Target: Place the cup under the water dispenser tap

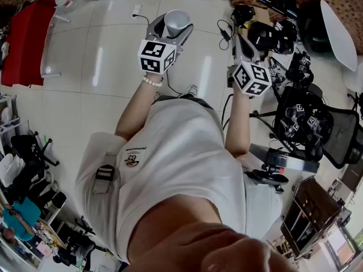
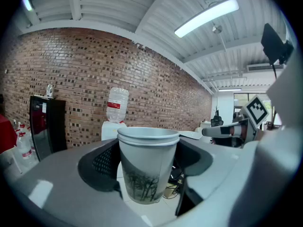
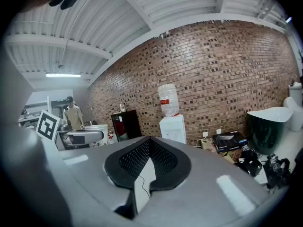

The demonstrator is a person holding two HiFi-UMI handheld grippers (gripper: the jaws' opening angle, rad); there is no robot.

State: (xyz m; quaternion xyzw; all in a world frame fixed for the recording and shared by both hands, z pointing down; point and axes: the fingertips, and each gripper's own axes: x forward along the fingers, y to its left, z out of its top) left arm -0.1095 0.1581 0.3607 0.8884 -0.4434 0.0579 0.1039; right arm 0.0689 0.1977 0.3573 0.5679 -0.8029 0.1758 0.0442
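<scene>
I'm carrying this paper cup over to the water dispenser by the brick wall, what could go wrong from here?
1. The left gripper grips the thin paper cup by its sides; squeezing harder could crush it, loosening could drop it.
2. The water dispenser is across the room, and cables lie on the floor ahead: a trip hazard.
3. The rim looks doubled, perhaps two nested cups that could separate.

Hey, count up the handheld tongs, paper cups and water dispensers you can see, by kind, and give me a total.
Handheld tongs: 2 (left tongs, right tongs)
Paper cup: 1, held in the left tongs
Water dispenser: 1
Total: 4
</scene>
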